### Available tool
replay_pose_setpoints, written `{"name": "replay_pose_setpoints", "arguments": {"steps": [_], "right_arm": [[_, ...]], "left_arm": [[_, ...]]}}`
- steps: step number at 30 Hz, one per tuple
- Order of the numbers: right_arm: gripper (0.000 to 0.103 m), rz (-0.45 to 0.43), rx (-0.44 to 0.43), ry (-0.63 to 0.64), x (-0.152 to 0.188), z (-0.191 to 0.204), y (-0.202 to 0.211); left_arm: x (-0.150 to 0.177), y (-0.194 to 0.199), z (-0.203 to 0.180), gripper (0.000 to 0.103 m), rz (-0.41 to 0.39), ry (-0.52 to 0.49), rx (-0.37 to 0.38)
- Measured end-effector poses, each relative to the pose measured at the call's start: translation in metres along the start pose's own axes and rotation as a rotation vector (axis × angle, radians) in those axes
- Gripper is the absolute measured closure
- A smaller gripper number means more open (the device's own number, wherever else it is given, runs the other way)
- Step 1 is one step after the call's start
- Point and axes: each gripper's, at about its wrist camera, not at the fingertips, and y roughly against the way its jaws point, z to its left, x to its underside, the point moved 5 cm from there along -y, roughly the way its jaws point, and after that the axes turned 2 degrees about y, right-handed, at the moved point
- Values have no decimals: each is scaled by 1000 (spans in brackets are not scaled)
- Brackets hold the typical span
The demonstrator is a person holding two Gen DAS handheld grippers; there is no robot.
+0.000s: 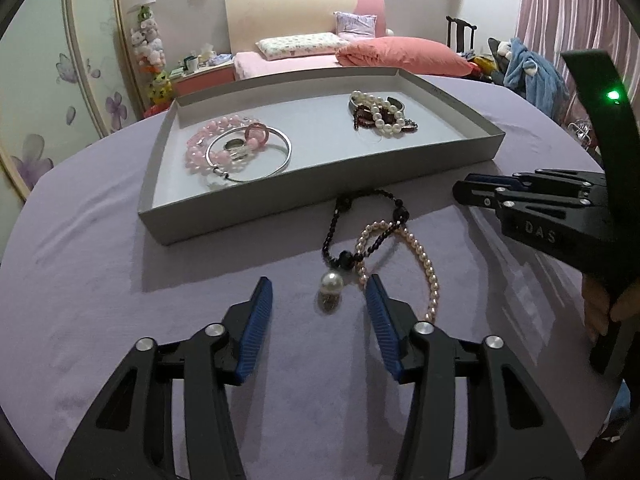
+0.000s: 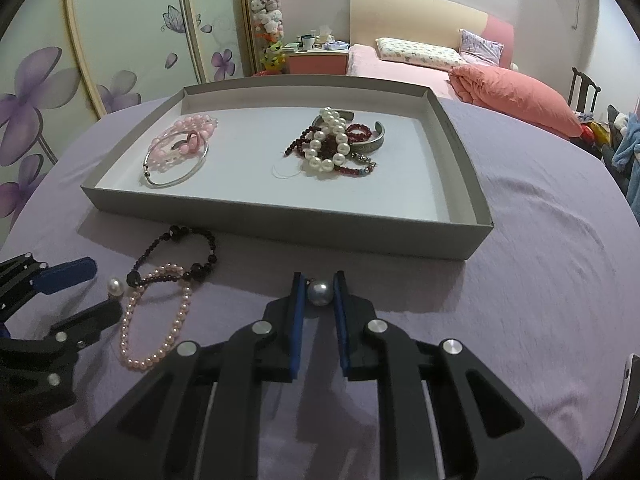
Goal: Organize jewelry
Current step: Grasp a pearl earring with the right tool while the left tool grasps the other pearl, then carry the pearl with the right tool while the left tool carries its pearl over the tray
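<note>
Jewelry is split between a grey tray (image 2: 280,220) and the lilac tabletop (image 2: 520,280) it sits on. In the tray's left part, a pink bead bracelet (image 1: 200,144), a silver bangle (image 1: 280,160) and a pink ring (image 1: 258,134) are piled together; in its right part, a white pearl bracelet (image 2: 332,144), dark red beads (image 2: 300,140) and a metal cuff (image 2: 376,136) are heaped. On the tabletop just in front of the tray, a black bead necklace (image 1: 340,216) with a white pearl pendant (image 1: 331,281) is overlapped by a pink pearl strand (image 1: 428,268). The left tongs (image 1: 320,296) are held partly open, low over the tabletop, with the pendant between the blue pads, untouched; the right pad is just beside the pink strand. The right tongs (image 2: 319,292) are nearly closed, and a grey pearl (image 2: 319,293) is pinched between the pads, near the tray's front wall. A hand (image 1: 600,304) is seen on the right handle.
</note>
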Motion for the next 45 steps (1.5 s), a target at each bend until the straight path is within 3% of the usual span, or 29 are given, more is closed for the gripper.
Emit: {"name": "replay_pose_setpoints", "arguments": {"steps": [3,5,7,14,18,45], "right_arm": [[88,0,1,1,0,0,0],[88,0,1,1,0,-1,0],[88,0,1,0,0,-1,0],[88,1,-8,13,8,5,7],[88,1,-10,-3,9,4,7],[87,0,-14,-8,9,4,7]], "left_arm": [[-4,-6,-1,68,12,9,-14],[-4,-6,1,85,9,18,-30],[-4,-5,6,89,9,33,-41],[4,4,48,89,9,110,-128],[5,6,64,89,6,166,-130],[4,6,64,88,8,162,-134]]}}
